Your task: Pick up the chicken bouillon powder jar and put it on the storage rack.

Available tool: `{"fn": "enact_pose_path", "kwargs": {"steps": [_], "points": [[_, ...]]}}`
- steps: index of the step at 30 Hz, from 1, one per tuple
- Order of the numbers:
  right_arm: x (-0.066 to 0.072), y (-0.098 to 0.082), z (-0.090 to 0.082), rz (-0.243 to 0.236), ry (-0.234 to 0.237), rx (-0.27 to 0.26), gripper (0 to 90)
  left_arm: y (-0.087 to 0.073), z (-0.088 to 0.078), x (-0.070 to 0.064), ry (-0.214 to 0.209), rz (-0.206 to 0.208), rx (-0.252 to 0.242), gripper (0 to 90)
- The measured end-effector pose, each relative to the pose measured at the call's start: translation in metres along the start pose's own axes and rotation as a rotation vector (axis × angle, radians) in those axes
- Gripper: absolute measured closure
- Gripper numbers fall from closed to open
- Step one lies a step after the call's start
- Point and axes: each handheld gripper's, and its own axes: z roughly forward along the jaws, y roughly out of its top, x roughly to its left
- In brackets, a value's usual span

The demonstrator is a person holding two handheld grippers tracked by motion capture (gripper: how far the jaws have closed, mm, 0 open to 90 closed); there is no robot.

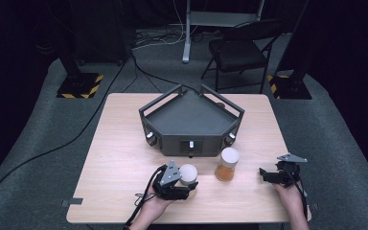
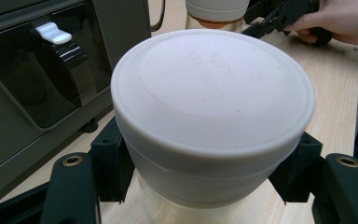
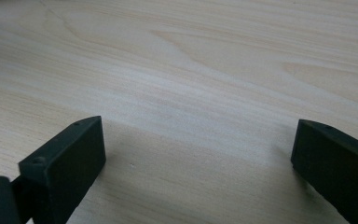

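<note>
White plastic sits squeezed between the black jaws of the left gripper [image 2: 205, 186]: they pinch a jar with a white lid [image 2: 212, 93] from both sides just under the lid's rim, and a clear body shows below. From the high view the same jar [image 1: 188, 173] stands near the front edge of the wooden table [image 1: 124, 158], the left gripper [image 1: 184, 188] wrapped round it, the person's hand behind.

Just beside it, towards the right, stands a second jar with orange contents [image 1: 227, 165] and its own white lid, close in front of the dark grey tray unit [image 1: 191, 122] with its knobs and small drawer handle. Farther right, well apart from both jars, the right gripper [image 1: 268, 175] hovers low over bare wood with its jaws spread wide and nothing between them.

I'd say the grasp on the white-lidded jar is the step in hand, and it looks complete. Next would be a straight lift, kept upright, clearing the neighbouring orange jar before carrying it on, perhaps to the tray.
</note>
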Motion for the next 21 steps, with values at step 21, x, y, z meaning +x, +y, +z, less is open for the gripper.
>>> {"fn": "enact_pose_path", "kwargs": {"steps": [21], "points": [[0.000, 0.000, 0.000, 0.001, 0.001, 0.000, 2.0, 0.024, -0.024, 0.007, 0.028, 0.002, -0.026, 34.3]]}}
